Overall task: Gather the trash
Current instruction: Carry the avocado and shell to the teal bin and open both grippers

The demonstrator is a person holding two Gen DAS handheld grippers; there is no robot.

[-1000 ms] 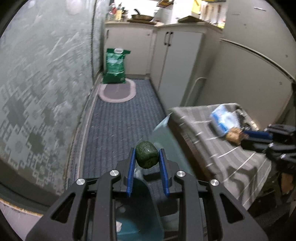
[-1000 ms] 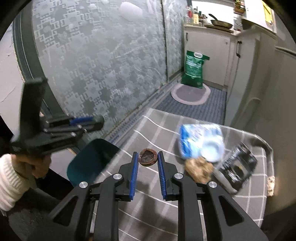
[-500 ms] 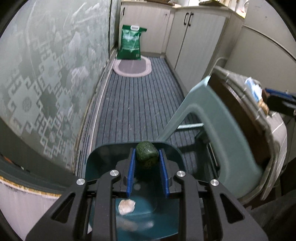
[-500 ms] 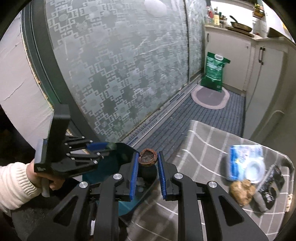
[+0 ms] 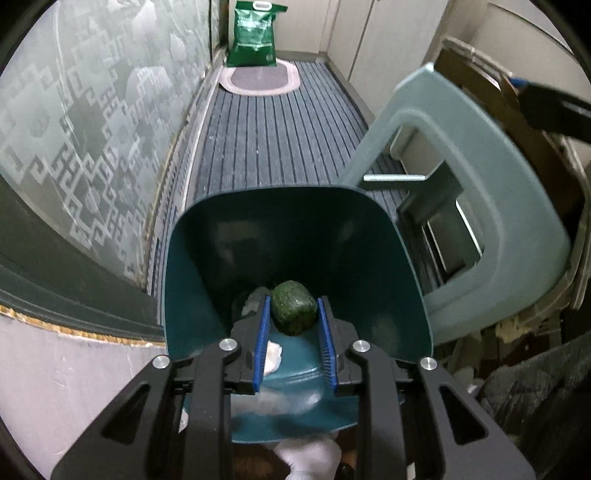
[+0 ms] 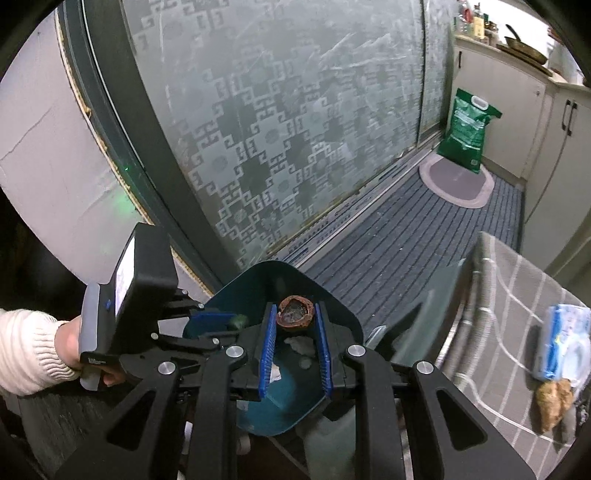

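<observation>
My left gripper (image 5: 293, 312) is shut on a dark green avocado piece (image 5: 293, 312) and holds it inside the mouth of the teal trash bin (image 5: 295, 221). White scraps (image 5: 273, 356) lie in the bin. My right gripper (image 6: 295, 314) is shut on a brown hollow shell (image 6: 295, 312) and holds it over the same bin (image 6: 332, 306). The left gripper (image 6: 218, 321) shows in the right wrist view, at the bin's left rim. A brown lump (image 6: 552, 404) and a blue-white packet (image 6: 565, 341) lie on the checked cloth (image 6: 509, 295) at the right.
The bin's pale lid (image 5: 480, 177) stands tilted open to the right. A patterned glass door (image 6: 277, 129) runs along the left. A green bag (image 5: 255, 35) and an oval mat (image 5: 258, 79) sit at the far end of the striped floor. Cabinets (image 6: 561, 122) stand behind.
Both grippers have moved from the table side to the bin. The left one has gone down into the bin's mouth with the avocado piece; the right one now holds the shell over the bin.
</observation>
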